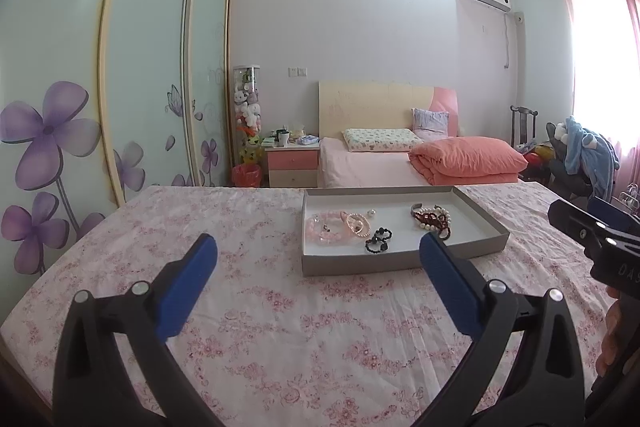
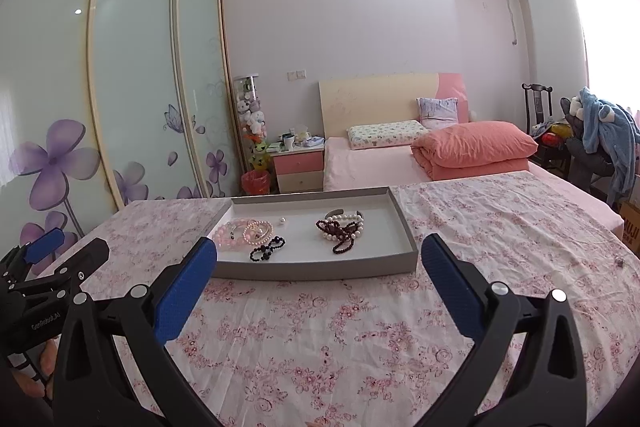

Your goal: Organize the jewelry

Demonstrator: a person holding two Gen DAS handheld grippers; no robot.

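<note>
While both tongs gape, bracelets (image 2: 256, 233) (pink, pearl, black) fill the tray (image 2: 312, 269)

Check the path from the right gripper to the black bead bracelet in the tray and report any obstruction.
Only the tray's low front wall lies between the open right gripper and the black bead bracelet; bare floral cloth before it. Reach over the rim.

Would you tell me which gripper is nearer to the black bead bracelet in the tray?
Left, narrowly. The left gripper hovers open just short of the tray, the black bead bracelet nearly straight ahead. The right gripper hovers open too, slightly farther back, with the bracelet ahead and left.
</note>
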